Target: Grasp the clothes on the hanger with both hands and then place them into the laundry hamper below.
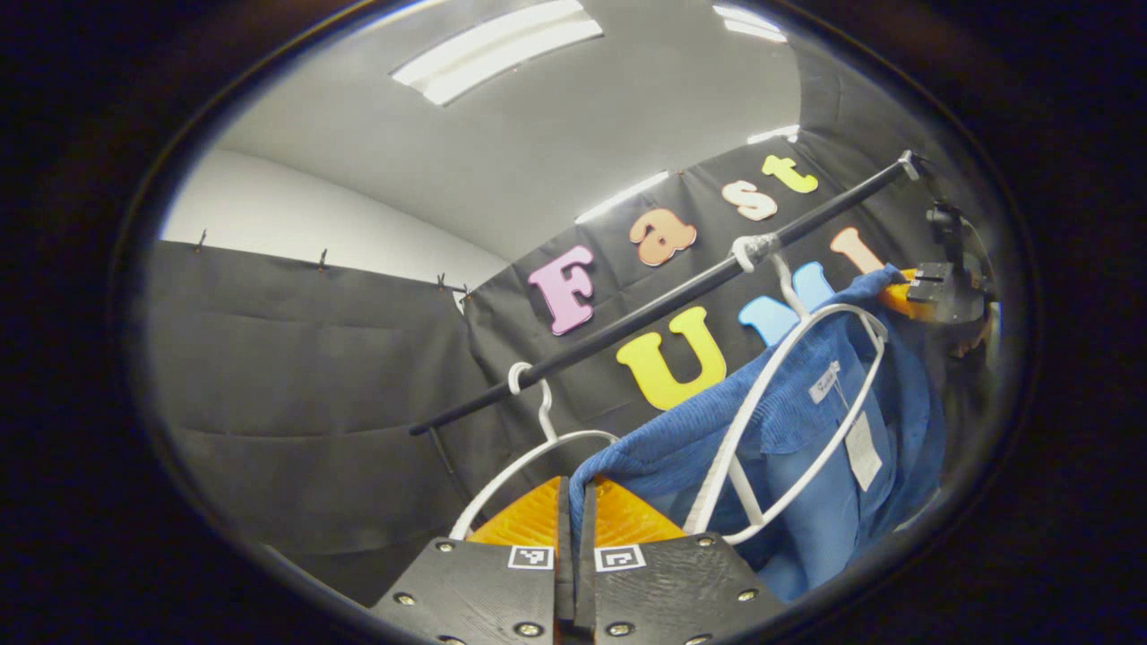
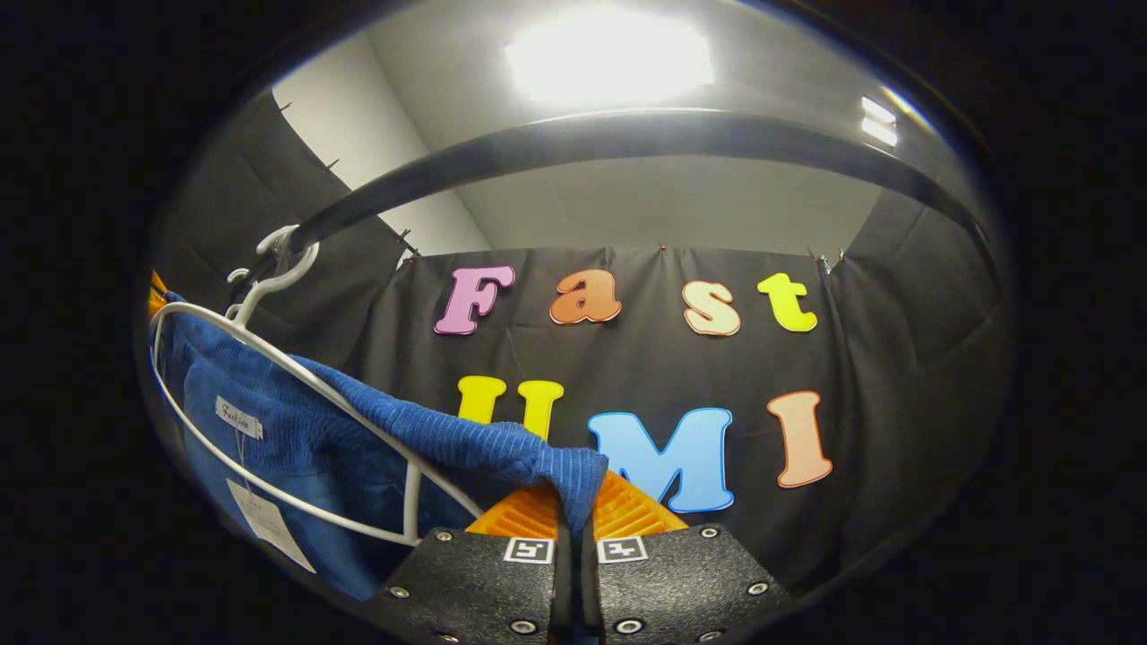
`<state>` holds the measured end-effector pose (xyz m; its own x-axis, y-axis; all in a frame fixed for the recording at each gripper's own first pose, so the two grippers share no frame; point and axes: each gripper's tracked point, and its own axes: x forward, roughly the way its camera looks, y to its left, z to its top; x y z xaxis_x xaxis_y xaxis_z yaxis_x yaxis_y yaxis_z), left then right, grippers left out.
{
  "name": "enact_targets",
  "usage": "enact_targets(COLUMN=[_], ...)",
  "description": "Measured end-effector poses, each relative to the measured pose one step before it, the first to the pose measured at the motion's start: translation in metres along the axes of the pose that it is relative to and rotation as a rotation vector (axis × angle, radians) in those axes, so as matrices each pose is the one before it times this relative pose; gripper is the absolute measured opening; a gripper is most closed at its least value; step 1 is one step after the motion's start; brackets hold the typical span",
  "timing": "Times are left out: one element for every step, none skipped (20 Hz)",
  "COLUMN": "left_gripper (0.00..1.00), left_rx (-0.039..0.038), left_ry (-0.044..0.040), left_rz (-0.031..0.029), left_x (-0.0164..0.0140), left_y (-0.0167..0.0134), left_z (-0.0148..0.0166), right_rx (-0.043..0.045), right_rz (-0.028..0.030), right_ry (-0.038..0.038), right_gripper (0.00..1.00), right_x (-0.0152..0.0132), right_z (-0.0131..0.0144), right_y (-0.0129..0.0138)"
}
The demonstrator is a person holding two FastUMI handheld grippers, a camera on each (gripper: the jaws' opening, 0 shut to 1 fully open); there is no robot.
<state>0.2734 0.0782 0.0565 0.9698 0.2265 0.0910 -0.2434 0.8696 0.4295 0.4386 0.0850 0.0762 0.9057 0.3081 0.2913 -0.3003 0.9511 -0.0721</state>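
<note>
Pinching blue garment (image 1: 806, 448): left gripper (image 1: 574, 511) fingers pressed together; right gripper (image 2: 573, 511) fingers likewise.

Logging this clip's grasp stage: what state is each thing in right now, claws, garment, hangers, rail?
Left claw: shut on the blue ribbed garment's shoulder edge.
Right claw: shut on the garment's other shoulder.
Blue ribbed garment: draped on its hanger, paper tags dangling.
White wire hanger: hooked on the rail, carrying the garment.
Second white hanger: hooked on the rail, bare.
Black clothes rail: mounted, holding both hangers.
</note>
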Motion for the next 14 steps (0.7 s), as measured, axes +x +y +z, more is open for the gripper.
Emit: enact_targets(left_gripper=[0.02,0.02,0.02,0.01,0.02,0.02,0.02,0.01,0.01,0.01,0.02,0.01,0.02,0.02], left_rx=[-0.0118,-0.01564,-0.01631,-0.01711,-0.01953,-0.01487,-0.00899,-0.00667,-0.00295,-0.00324,-0.00693,-0.01054,-0.00309,-0.00302], left_ry=[0.00991,0.00659,0.00828,0.00573,0.00156,0.00177,0.00036,-0.00158,0.00184,0.00734,0.00727,0.00089,0.00523,0.0026], left_rz=[-0.0076,-0.01046,-0.0075,-0.00987,-0.00894,-0.00216,0.00039,0.00114,-0.00047,-0.00163,-0.00227,-0.00229,0.00254,-0.00176], left_x=[-0.0009,-0.00164,-0.00222,-0.00113,-0.00182,-0.00188,-0.00315,-0.00261,-0.0024,-0.0014,-0.00018,-0.0016,-0.00179,-0.00308], left_y=[-0.00254,-0.00361,-0.00347,-0.00347,-0.00476,-0.00262,-0.00066,0.00016,-0.00078,-0.00054,-0.00055,-0.00135,0.00031,0.00027], left_z=[-0.00451,-0.00341,-0.00255,-0.00309,-0.00174,-0.00186,-0.00226,-0.0004,-0.00147,-0.0025,-0.00347,-0.00132,-0.00244,-0.00253], right_rx=[0.00781,0.00518,0.00592,0.01835,0.01777,0.00794,-0.001,-0.00549,0.00034,0.00422,0.00404,0.00295,0.00619,0.0122], right_rz=[-0.00618,-0.01752,-0.02674,-0.01253,-0.00992,-0.00722,-0.00371,-0.00125,0.00197,0.00521,0.00653,0.00537,0.00308,0.00832], right_ry=[0.00367,-0.001,-0.00608,-0.00396,0.00571,0.0045,0.00505,0.00434,0.00521,0.00974,0.01144,0.01509,0.01657,0.01689], right_gripper=[0.04,0.03,0.04,0.05,0.04,0.05,0.05,0.04,0.04,0.04,0.05,0.05,0.05,0.05], right_x=[0.00012,0.00182,0.0045,0.00479,0.00558,0.00354,0.00111,0.00273,0.00248,0.00163,-0.0002,0.00063,-0.00365,-0.00291], right_z=[-0.00167,-0.00092,0.00007,0.00022,-0.00389,-0.0038,-0.00329,-0.00455,-0.00394,-0.00577,-0.00348,-0.00447,-0.00279,-0.00399], right_y=[-0.00055,-0.00314,-0.00773,-0.00245,0.00105,0.00147,0.00102,0.00079,0.00114,0.00241,0.00134,0.00006,0.00054,0.00195])
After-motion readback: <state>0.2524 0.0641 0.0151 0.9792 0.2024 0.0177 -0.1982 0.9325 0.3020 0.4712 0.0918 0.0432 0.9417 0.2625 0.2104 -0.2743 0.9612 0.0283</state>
